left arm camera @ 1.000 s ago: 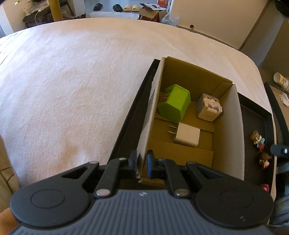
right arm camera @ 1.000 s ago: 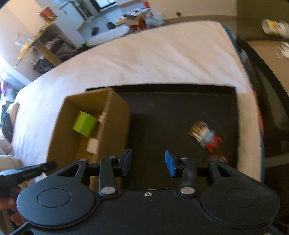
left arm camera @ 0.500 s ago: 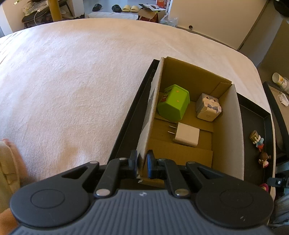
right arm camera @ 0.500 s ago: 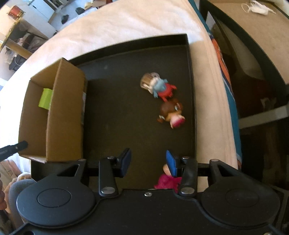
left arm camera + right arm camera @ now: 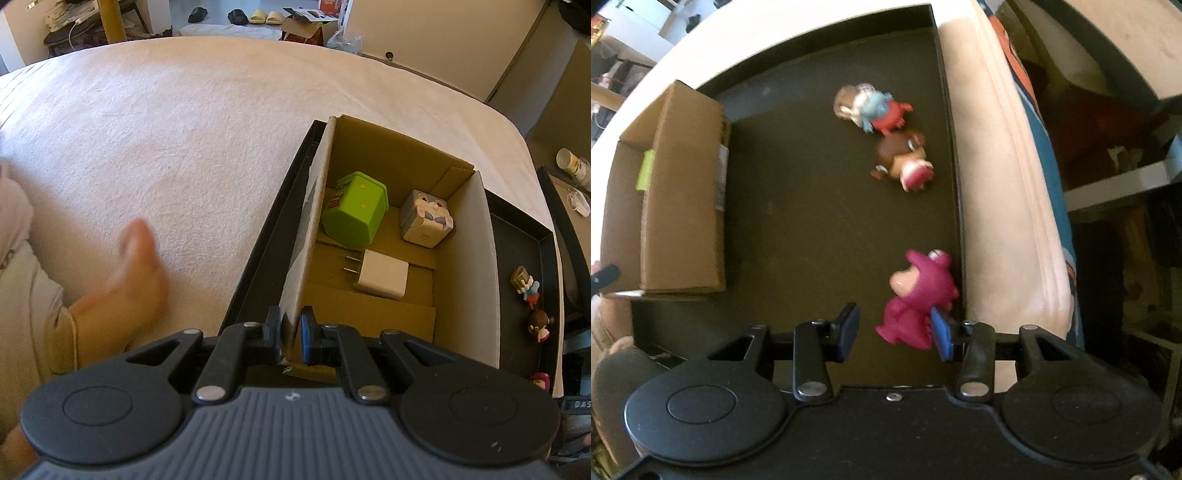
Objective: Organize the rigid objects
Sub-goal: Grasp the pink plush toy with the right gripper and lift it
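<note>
My left gripper [image 5: 290,338] is shut on the near left wall of a cardboard box [image 5: 480,266] that stands in a black tray [image 5: 258,251]. In the box lie a green cup [image 5: 356,210], a grey cube toy [image 5: 426,219] and a white charger [image 5: 382,273]. My right gripper [image 5: 895,332] is open over the tray [image 5: 798,206], with a pink figurine [image 5: 918,295] between its fingers, against the right finger [image 5: 942,334]. A brown-headed figurine [image 5: 903,160] and a blue-and-red figurine [image 5: 873,109] lie farther off.
The tray rests on a bed with a white cover [image 5: 166,147]. A person's hand [image 5: 129,273] lies on the bed left of the tray. The bed edge [image 5: 1008,184] drops off right of the tray. A dark side table [image 5: 569,206] stands to the right.
My right gripper has swung right and down over the tray, and the pink figurine now sits between its fingers. A hand has come into the left wrist view. The left gripper keeps its hold.
</note>
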Available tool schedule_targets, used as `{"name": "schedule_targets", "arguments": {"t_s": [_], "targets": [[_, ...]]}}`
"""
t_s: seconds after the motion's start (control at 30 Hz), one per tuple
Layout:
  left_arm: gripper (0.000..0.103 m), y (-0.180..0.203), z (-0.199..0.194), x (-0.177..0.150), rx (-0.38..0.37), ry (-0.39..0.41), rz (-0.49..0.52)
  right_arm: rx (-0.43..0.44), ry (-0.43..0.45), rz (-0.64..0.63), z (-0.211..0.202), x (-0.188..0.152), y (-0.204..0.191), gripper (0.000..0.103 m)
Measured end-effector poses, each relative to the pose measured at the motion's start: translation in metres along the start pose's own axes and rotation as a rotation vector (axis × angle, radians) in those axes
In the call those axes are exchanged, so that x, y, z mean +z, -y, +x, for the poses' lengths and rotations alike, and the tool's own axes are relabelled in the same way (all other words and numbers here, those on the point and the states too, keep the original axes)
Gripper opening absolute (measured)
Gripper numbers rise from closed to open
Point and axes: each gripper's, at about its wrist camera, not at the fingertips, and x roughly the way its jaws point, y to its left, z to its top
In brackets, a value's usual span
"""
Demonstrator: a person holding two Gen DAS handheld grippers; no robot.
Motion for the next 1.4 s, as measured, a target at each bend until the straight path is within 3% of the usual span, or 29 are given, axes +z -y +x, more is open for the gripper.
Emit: {"name": "schedule_targets", "arguments": {"t_s": [0.2, 0.3, 0.4, 0.93, 1.4], "targets": [[0.010, 0.001, 0.000, 0.000, 0.005, -0.003, 0.002, -0.001, -0.006, 0.034, 0.016, 0.003, 0.007, 0.043], [0.010, 0.003, 0.000, -0.001, 0.014, -0.004, 0.008, -0.004, 0.008, 0.016, 0.022, 0.006, 0.004, 0.034], [0.010, 0.002, 0.000, -0.001, 0.018, -0.008, 0.002, -0.008, 0.035, -0.020, 0.021, 0.006, -0.002, 0.032], [0.010, -0.001, 0.002, 0.001, 0.004, -0.010, 0.007, 0.095, 0.238, -0.141, -0.056, 0.049, -0.055, 0.027], [0.010, -0.007, 0.003, 0.002, -0.032, -0.004, 0.003, 0.175, 0.286, -0.249, -0.076, 0.056, -0.129, 0.027]]}}
